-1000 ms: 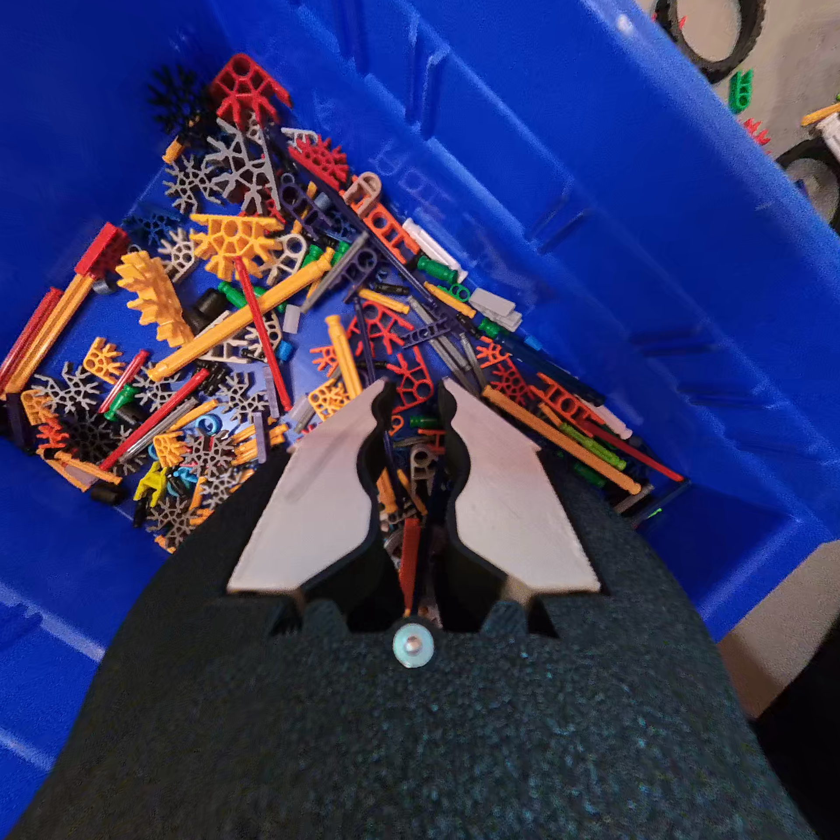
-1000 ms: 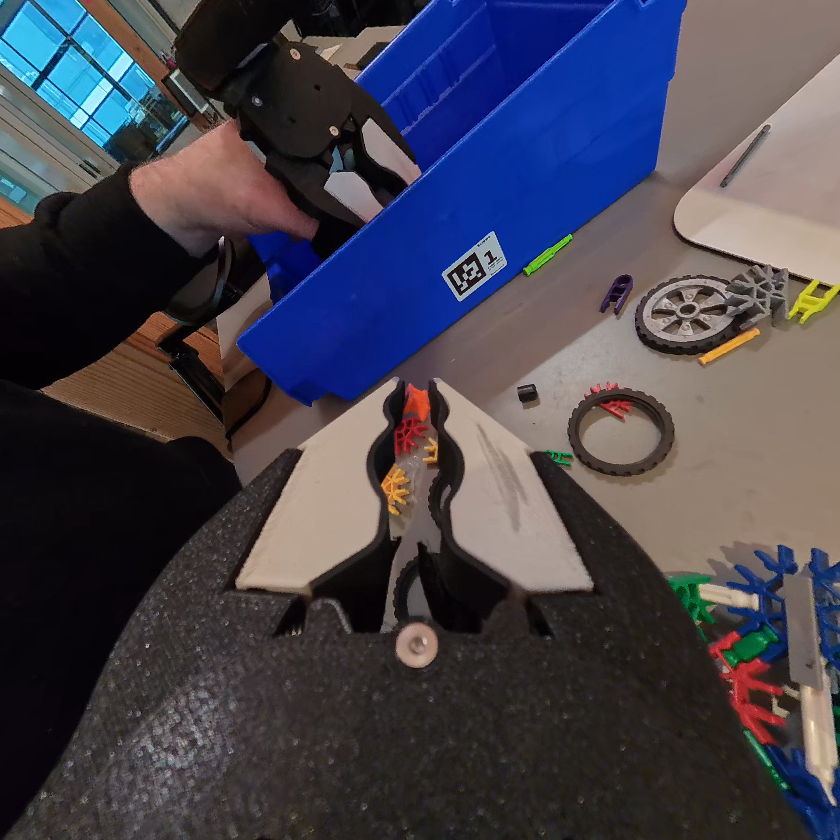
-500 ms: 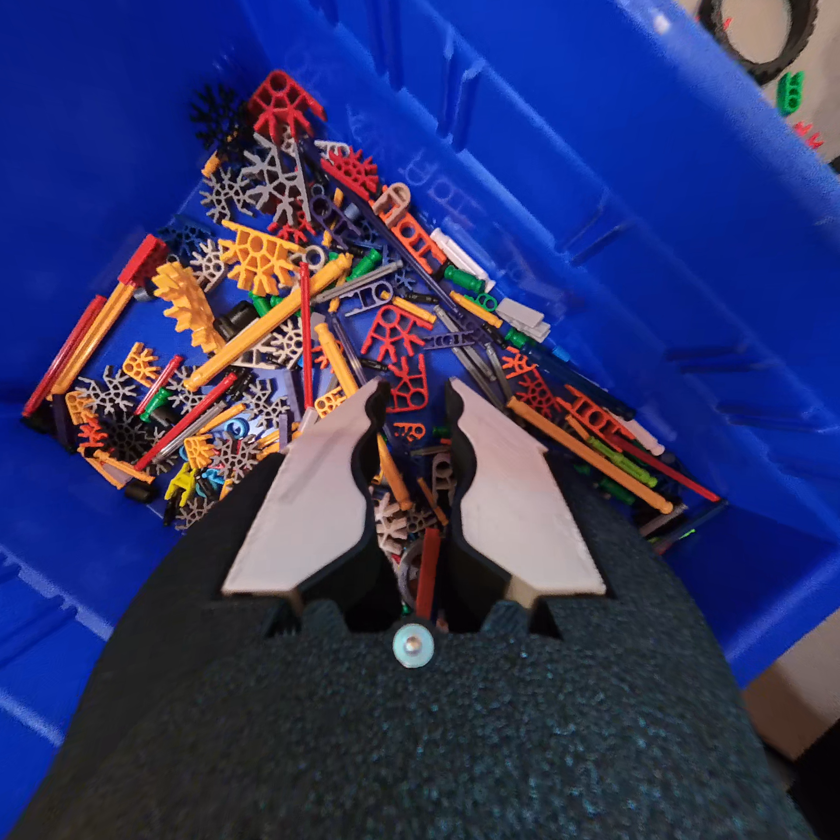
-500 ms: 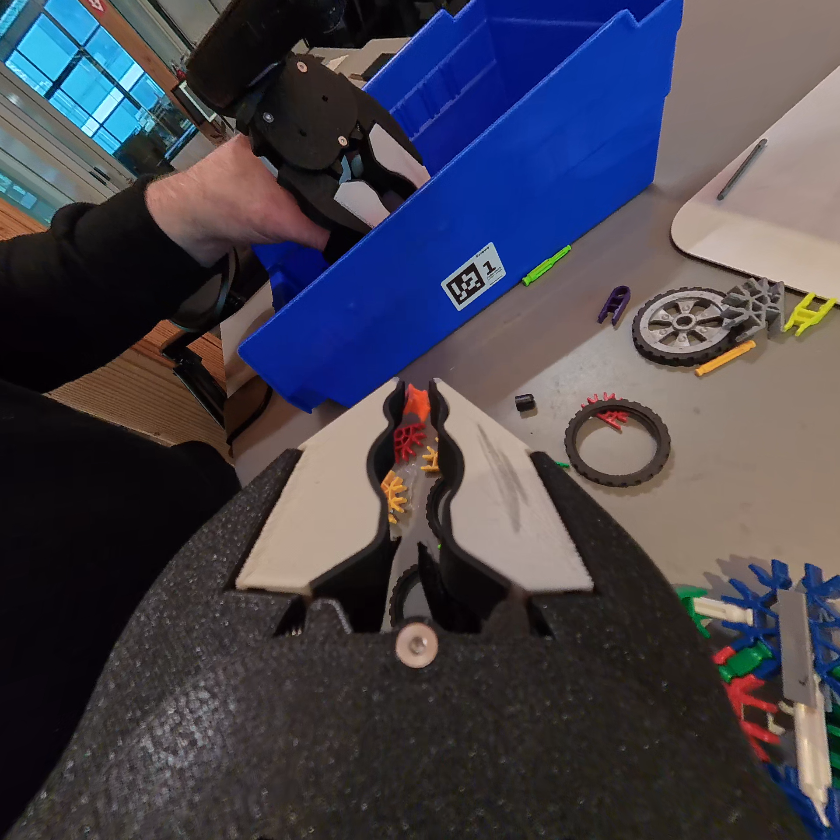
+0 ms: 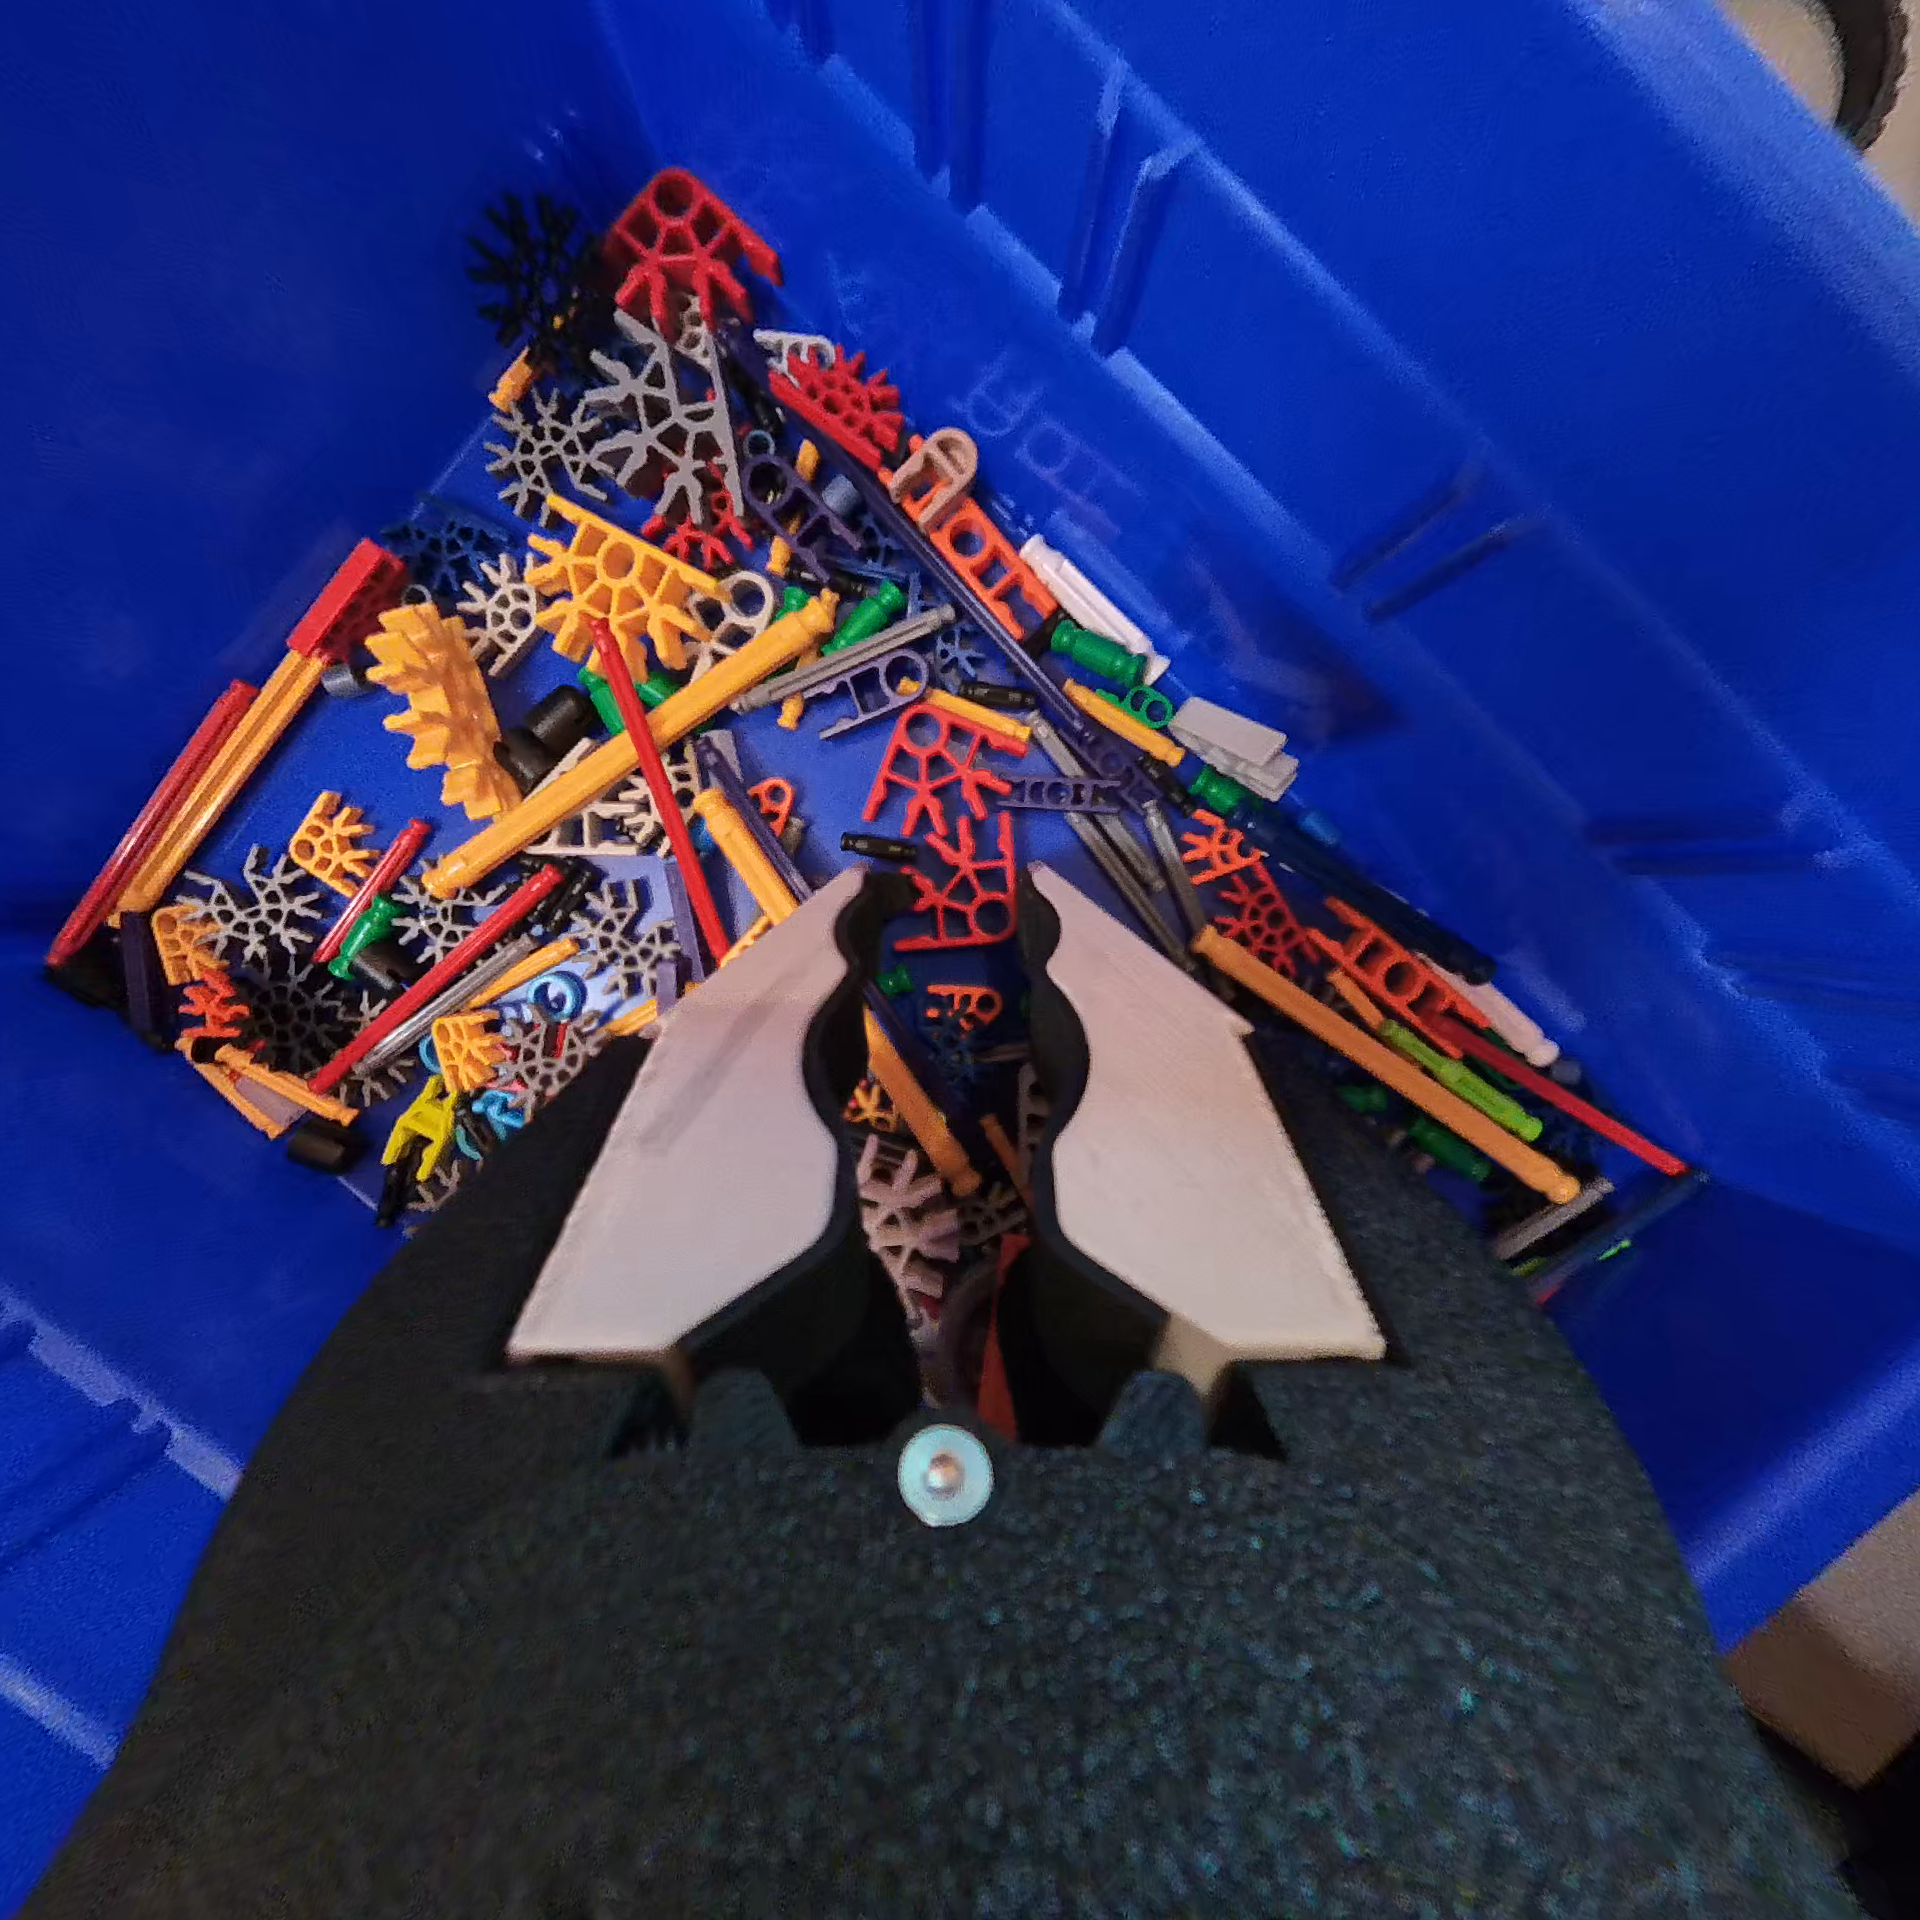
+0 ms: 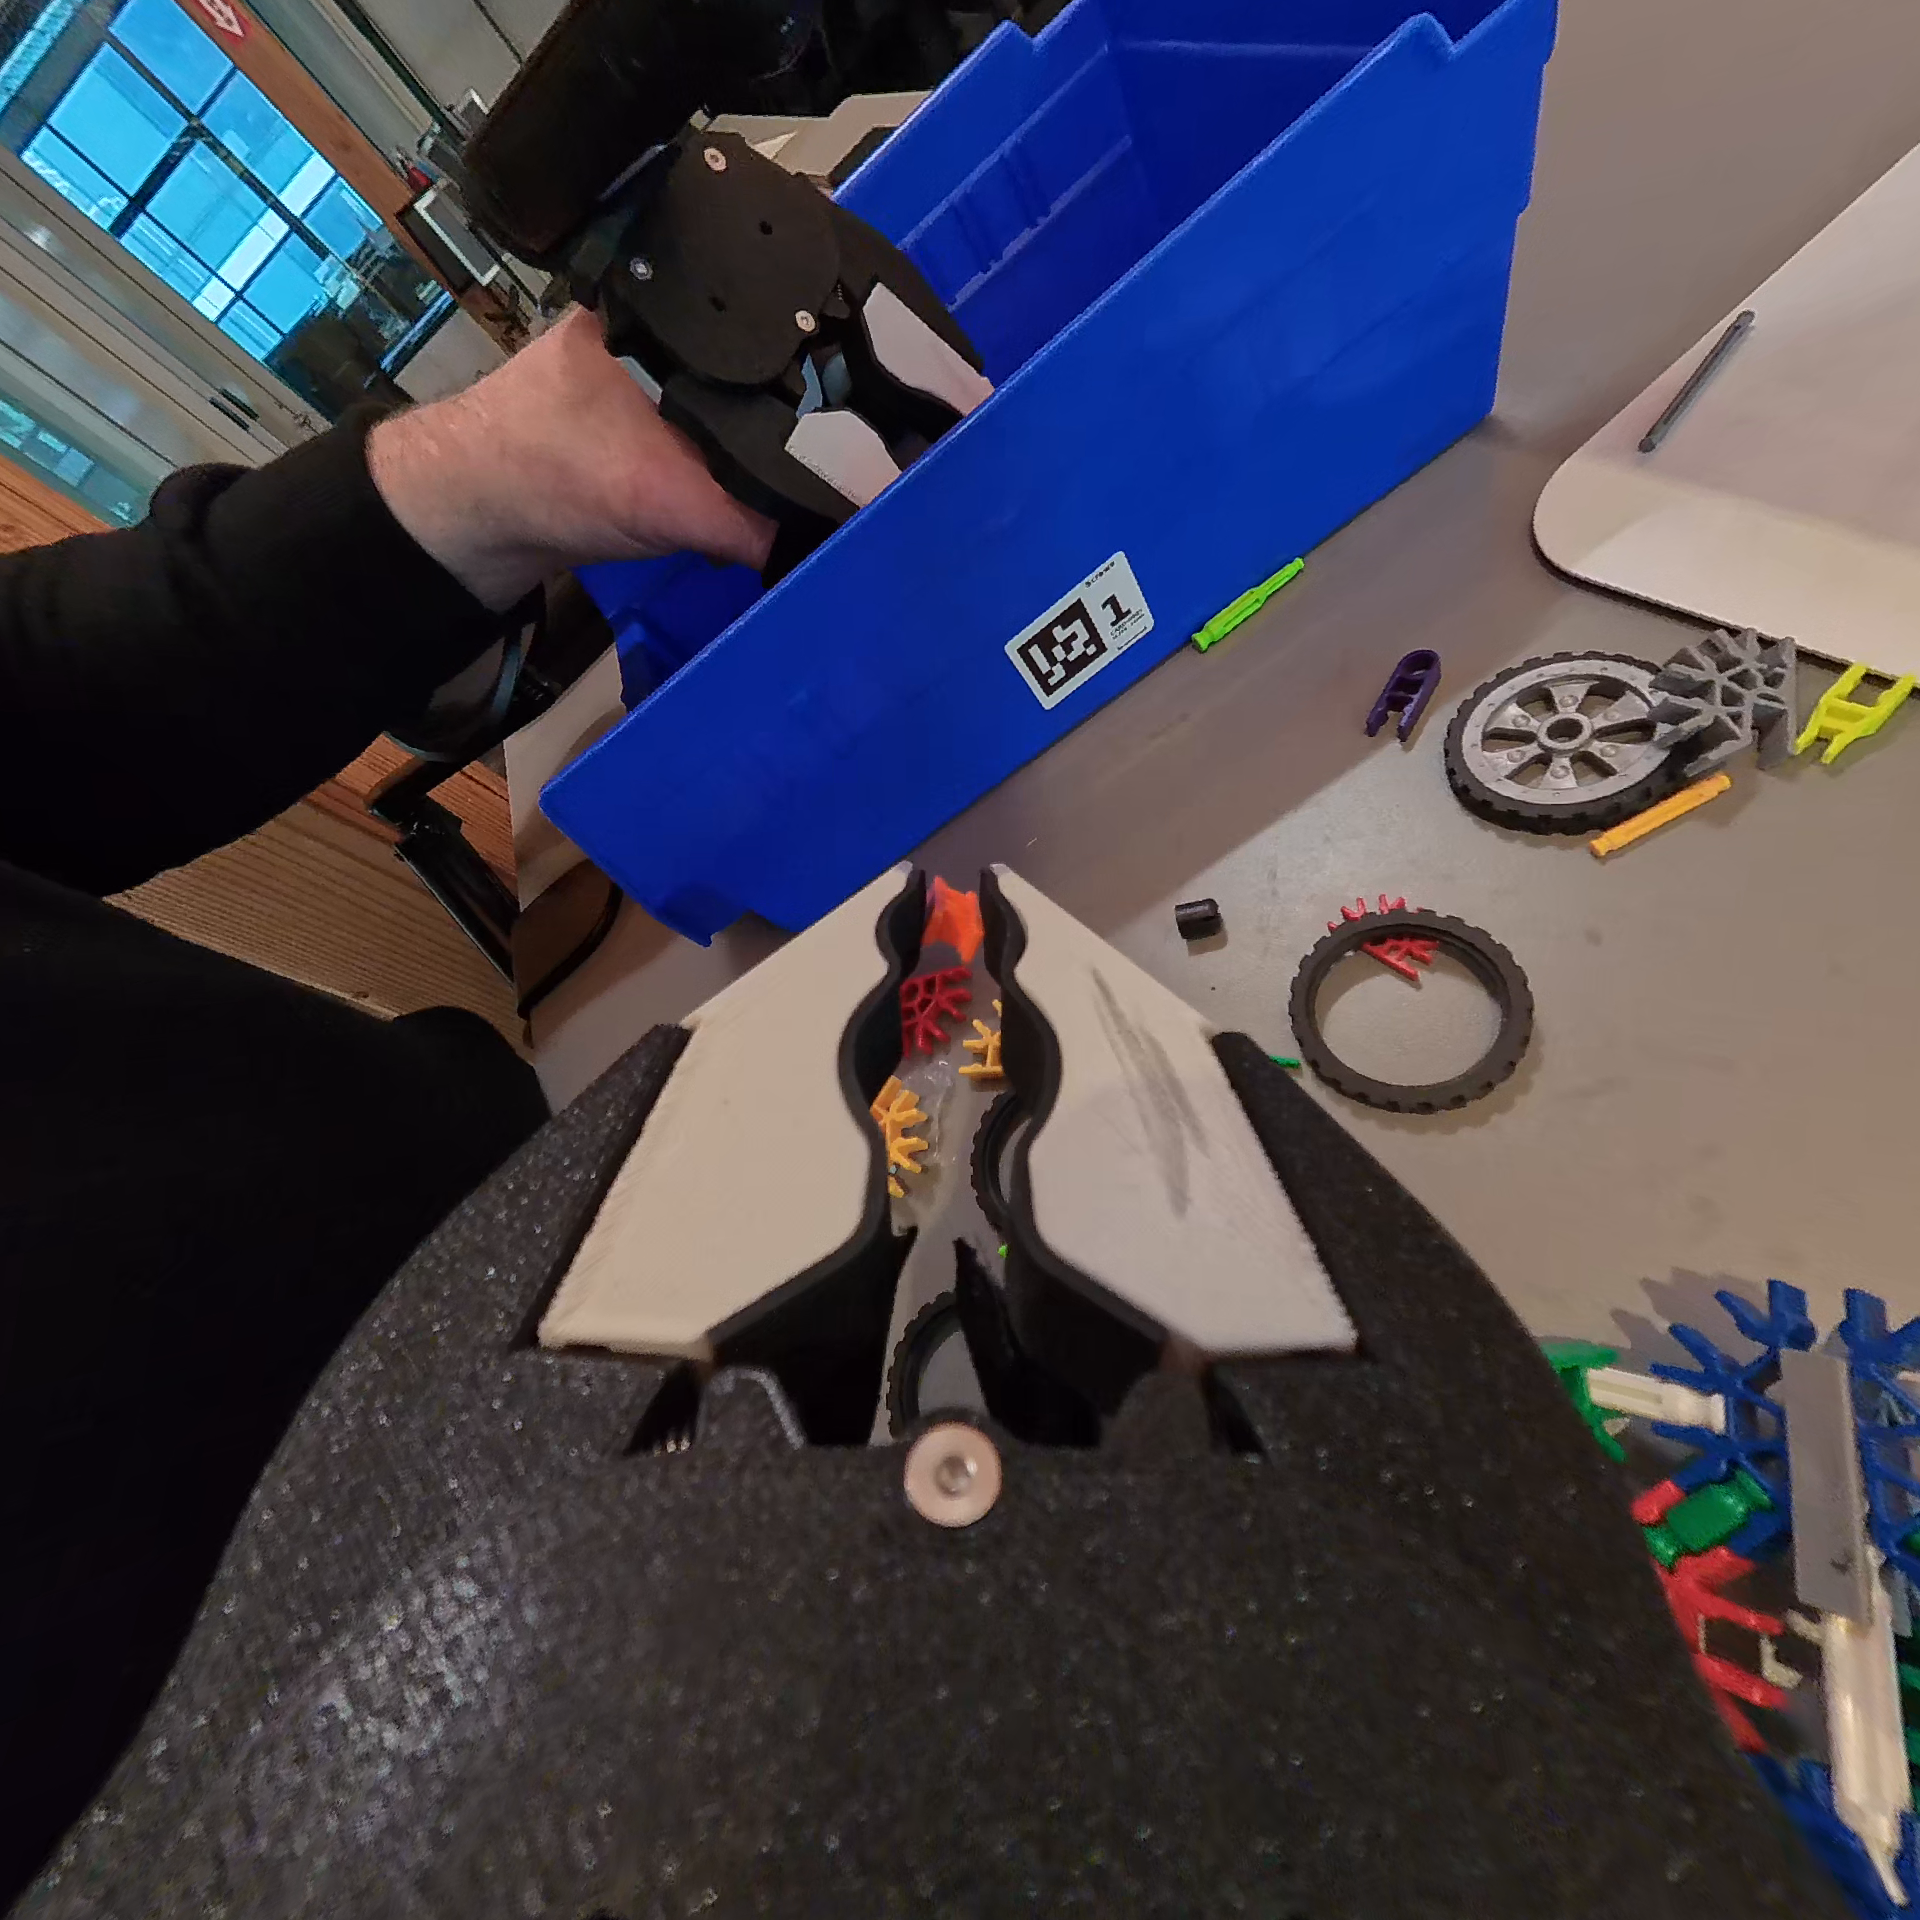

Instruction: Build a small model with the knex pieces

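Note:
My left gripper (image 5: pixel 945 883) is inside a blue bin (image 5: pixel 1351 416), open with a narrow gap and empty. It hangs just above a pile of coloured construction rods and connectors, over a red connector (image 5: pixel 961 904). In the right wrist view a hand holds it (image 6: pixel 894 400) over the bin's near end (image 6: pixel 1039 520). My right gripper (image 6: pixel 951 883) is over the grey table beside the bin, shut on an orange connector (image 6: pixel 954 920) at its tips. Red and yellow connectors show in the gap behind it. I cannot tell whether they are held.
On the table to the right lie a wheel with a grey hub (image 6: pixel 1558 738), a black tyre ring (image 6: pixel 1411 1013), a purple piece (image 6: pixel 1405 691), a green rod (image 6: pixel 1247 618) and a small black cylinder (image 6: pixel 1195 920). A white board (image 6: pixel 1766 468) lies at the far right. A blue, red and green assembly (image 6: pixel 1766 1455) lies near right. The grippers' ends are close to 20 cm from one another.
My left gripper's jaws have opened a little wider and it has shifted slightly above the pile. A red rod in the pile has swung. The right gripper has barely moved.

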`<state>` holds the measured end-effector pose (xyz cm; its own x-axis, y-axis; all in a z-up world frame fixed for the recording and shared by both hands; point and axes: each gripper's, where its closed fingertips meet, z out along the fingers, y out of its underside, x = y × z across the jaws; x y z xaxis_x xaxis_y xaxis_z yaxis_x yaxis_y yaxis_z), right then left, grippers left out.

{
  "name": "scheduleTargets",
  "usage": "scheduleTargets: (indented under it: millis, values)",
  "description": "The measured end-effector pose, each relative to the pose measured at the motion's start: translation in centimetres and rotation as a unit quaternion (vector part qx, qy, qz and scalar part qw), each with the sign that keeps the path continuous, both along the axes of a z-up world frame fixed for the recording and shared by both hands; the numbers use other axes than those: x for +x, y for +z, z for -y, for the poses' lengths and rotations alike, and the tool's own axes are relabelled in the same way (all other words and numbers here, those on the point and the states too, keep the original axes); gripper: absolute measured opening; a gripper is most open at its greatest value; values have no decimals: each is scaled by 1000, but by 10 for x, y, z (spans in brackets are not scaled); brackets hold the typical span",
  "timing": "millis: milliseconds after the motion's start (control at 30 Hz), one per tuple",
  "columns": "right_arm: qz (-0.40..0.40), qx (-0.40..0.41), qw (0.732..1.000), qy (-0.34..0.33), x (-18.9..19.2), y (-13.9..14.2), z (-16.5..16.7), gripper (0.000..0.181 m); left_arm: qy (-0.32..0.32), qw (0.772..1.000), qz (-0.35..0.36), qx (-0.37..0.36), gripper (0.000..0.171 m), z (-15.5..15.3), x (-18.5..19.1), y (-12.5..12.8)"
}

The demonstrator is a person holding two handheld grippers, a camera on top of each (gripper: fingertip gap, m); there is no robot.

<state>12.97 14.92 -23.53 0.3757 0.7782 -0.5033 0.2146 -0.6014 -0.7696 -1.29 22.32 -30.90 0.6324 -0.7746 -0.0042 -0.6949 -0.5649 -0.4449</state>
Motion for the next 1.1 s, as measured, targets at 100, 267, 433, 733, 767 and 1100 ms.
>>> scheduleTargets:
  millis: [100,267,433,733,767,1100]
  values:
    - [-2,1,1000,0,0,1,-1,10,11,1000,28,9,11,-1,3,7]
    - [-5,2,1000,0,1,2,-1,10,5,1000,20,-3,9,6,2,4]
    - [-7,3,1000,1,0,2,-1,10,10,1000,26,-4,20,4,3,4]
    - [-10,2,1000,-3,5,2,-3,10,11,1000,18,3,28,-2,3,2]
    - [-10,2,1000,-3,5,2,-3,10,11,1000,20,3,27,-2,3,2]
    - [-13,3,1000,-1,5,3,-5,10,10,1000,23,13,13,-2,4,2]
